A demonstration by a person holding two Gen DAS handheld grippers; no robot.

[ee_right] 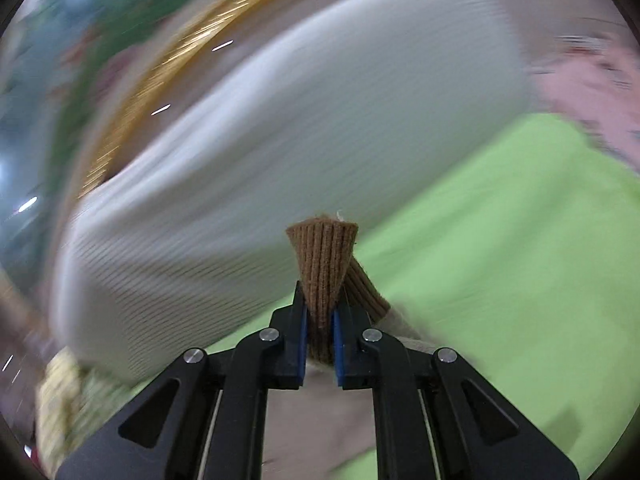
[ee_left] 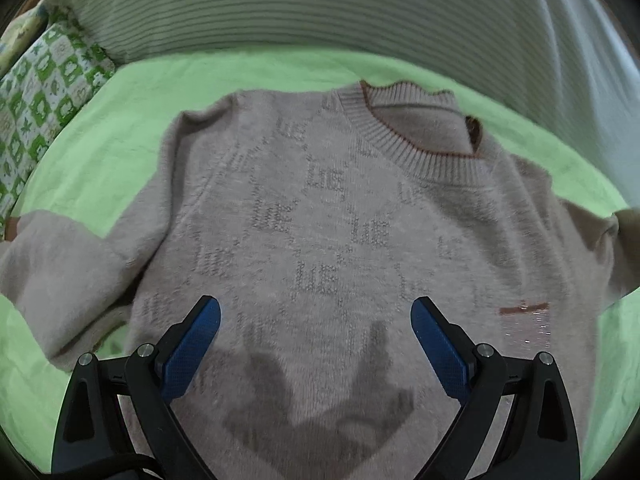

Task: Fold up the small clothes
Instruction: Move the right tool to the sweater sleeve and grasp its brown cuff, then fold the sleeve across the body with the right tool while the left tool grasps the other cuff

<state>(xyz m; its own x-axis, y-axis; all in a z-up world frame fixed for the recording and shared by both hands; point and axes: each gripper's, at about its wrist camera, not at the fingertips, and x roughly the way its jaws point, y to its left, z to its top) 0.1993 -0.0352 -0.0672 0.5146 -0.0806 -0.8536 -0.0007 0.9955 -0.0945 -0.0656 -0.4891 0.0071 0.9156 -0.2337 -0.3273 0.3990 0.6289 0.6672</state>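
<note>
Here's the sweater (ee_left: 320,240), a pale beige knit with a faint woven letter pattern, spread front-up on the green sheet (ee_left: 132,120), collar (ee_left: 416,136) at the far side with a thin brown trim line round it. The left gripper (ee_left: 316,312) hangs over the near half of the body, blue pads (ee_left: 192,352) spread wide with nothing between them, and its forked shadow falls on the knit just below (whether the tips touch the fabric, I cannot tell). The left sleeve (ee_left: 60,268) runs out to the left across the sheet, a little rumpled where it meets the body. Near the right edge of the sweater sits a small brown stripe (ee_left: 524,308) with a shiny patch under it. Over to the right wrist view, and it's heavily blurred: the right gripper (ee_right: 320,320) is clamped tight on a brown ribbed cuff (ee_right: 322,264), which fans upward out of the pinch, with beige sleeve fabric trailing down beneath the fingers (ee_right: 296,320). Green sheet shows to the right there too. Beyond the sheet on the far side lies a striped grey-white pillow (ee_left: 320,8), seen in both views, and at far left a green-and-white checked cloth (ee_left: 44,80) is tucked against it. The rest of the right view is smeared colour, too blurred to name.
</note>
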